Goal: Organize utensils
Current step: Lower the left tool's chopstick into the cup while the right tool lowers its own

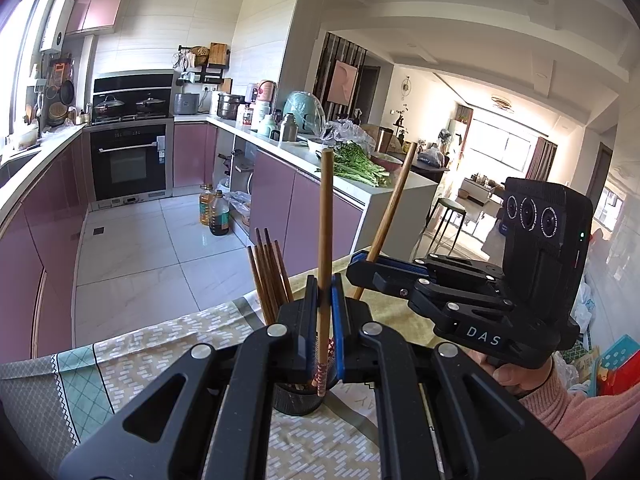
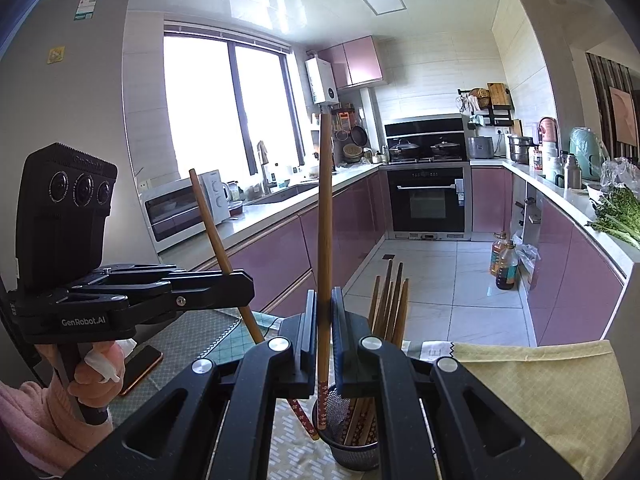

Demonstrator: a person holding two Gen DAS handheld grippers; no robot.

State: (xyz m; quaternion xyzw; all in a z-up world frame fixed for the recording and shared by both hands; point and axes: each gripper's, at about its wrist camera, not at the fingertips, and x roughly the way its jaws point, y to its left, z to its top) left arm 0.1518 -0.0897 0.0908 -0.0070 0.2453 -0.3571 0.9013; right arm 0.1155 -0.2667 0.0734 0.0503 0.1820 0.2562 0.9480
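Observation:
A black mesh holder (image 1: 298, 400) (image 2: 352, 444) stands on the table with several brown chopsticks (image 1: 268, 276) (image 2: 390, 304) leaning in it. My left gripper (image 1: 325, 300) (image 2: 240, 280) is shut on one upright chopstick (image 1: 325, 220); its patterned lower end hangs by the holder's rim. My right gripper (image 2: 324, 312) (image 1: 368, 258) is shut on another chopstick (image 2: 325, 220), whose red patterned tip reaches down into the holder's mouth. In the right wrist view the left gripper's chopstick (image 2: 216, 232) slants, its tip just left of the holder. The two grippers hover close together above the holder.
A patterned tablecloth (image 1: 120, 360) covers the table, with a yellow cloth (image 2: 540, 392) to the right and a phone (image 2: 142, 368) to the left. A hand in a pink sleeve (image 1: 580, 412) holds each gripper. Beyond the table edge lie the tiled kitchen floor, purple cabinets and oil bottles (image 1: 214, 212).

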